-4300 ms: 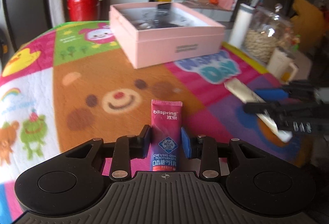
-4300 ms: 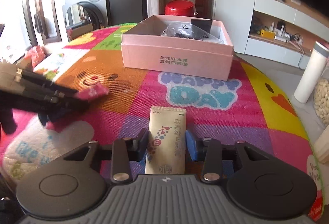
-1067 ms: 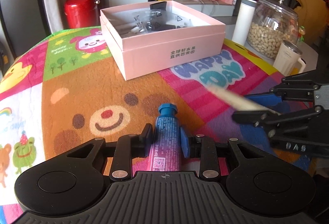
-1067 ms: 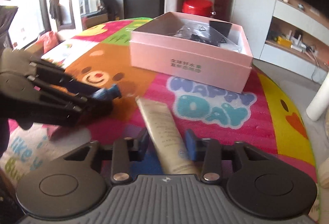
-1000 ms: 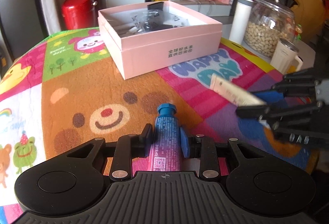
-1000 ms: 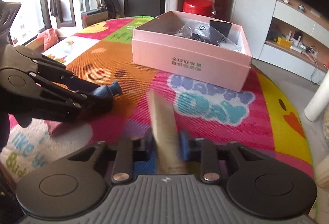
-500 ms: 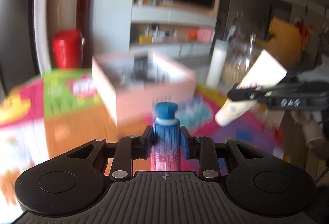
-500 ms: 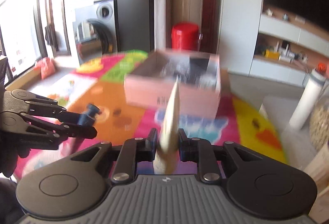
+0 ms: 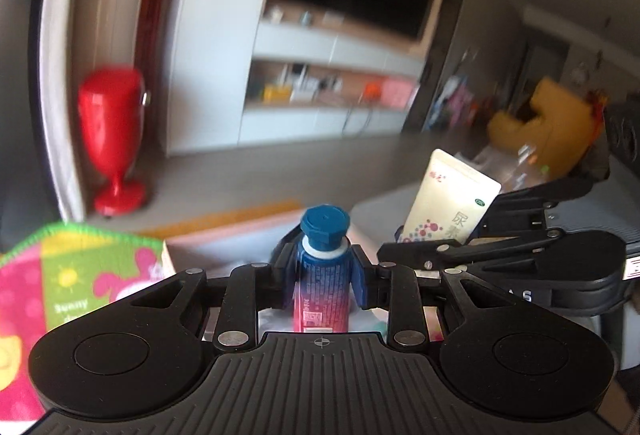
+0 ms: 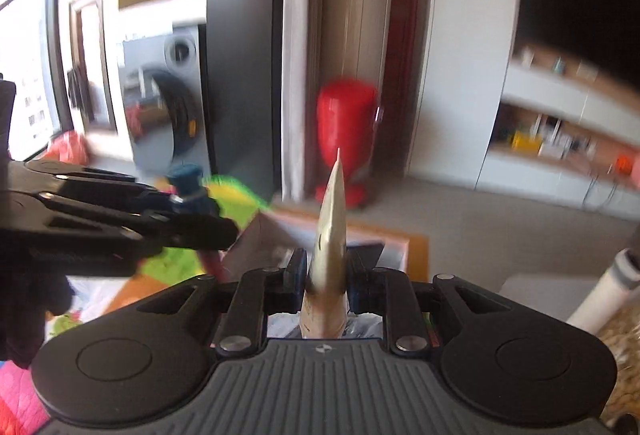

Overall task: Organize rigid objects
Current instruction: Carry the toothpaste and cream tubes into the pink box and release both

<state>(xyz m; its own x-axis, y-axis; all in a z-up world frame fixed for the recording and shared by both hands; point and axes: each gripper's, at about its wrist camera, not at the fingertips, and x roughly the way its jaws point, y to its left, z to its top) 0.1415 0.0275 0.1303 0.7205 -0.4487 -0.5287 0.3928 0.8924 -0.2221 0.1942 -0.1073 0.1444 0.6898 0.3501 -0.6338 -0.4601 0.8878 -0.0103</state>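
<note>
Between my left gripper (image 9: 320, 277) pads sits the blue-capped tube (image 9: 322, 267), cap pointing away from me, jaws closed narrow on its body just under the cap. Left-wrist view: tool is pitched up, so the lens looks mostly at the room; the red bin (image 9: 112, 139) stands far off on the floor. Below the fingers a strip of the pink box (image 9: 224, 235) rim shows, w/ the cartoon mat (image 9: 80, 275) at lower left. To the right, my other tool carries the cream tube (image 9: 448, 211), flat crimped end up, close beside mine but not touching, as far as I can tell.

Right-wrist view: right gripper (image 10: 324, 277) is clamped on the cream tube (image 10: 328, 255), seen edge-on, crimp end tapering away from me. Jaws nearly together; grip looks firm. Left tool enters from the left w/ its blue-capped tube (image 10: 192, 187). Box (image 10: 360, 231) lies just past and under my fingertips; interior mostly hidden.

Step, by my reading: carry phase, both items lifted, approx. over the box. Next move calls for tipping both wrists down, lowering each tube inside the box walls, then opening. Care needed: tools are close, so stagger the drops. Much blur in both views.
</note>
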